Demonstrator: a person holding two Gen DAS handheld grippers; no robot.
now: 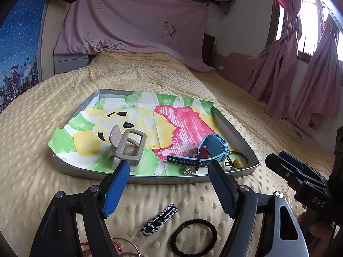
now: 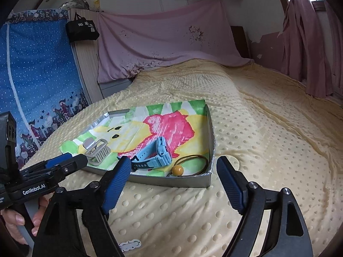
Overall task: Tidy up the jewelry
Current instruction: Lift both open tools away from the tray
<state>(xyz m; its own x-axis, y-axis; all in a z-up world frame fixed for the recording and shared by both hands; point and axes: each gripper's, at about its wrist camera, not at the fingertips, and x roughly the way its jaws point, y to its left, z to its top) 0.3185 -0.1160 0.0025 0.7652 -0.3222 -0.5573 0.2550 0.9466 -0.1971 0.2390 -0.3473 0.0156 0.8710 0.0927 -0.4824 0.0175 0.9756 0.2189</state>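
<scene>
Blue ribbed pads line both grippers, and both stand spread wide with nothing between their fingers. The left gripper [image 1: 169, 169] hovers over the near rim of a shallow metal tray [image 1: 238, 128]; the right gripper [image 2: 173, 171] hangs above the tray's near right corner [image 2: 211, 141].

Inside the tray lies a painted paper [image 1: 182, 117] in green, yellow and red. On it rest a grey claw hair clip [image 1: 128, 147] at the left, a blue watch [image 1: 205, 150] to the right with its strap trailing forward, a small silver ring [image 1: 189, 169] just by the strap end, and a brown cord with an amber bead [image 1: 236, 162] in the near right corner.

Outside the tray, on the bedspread near the left gripper, lie a striped black-and-white barrette [image 1: 159, 219] and a black hair tie [image 1: 194, 236]; a white barrette [image 2: 130, 245] shows under the right gripper.

The surface is a pale yellow dotted blanket [image 2: 257, 150] spread over a bed. Behind it a pink sheet [image 2: 163, 40] drapes the headboard, pink curtains [image 1: 308, 68] hang by a bright window at right, and a blue dotted cloth [image 2: 38, 68] stands at left with a black bag [image 2: 82, 29] above it.
</scene>
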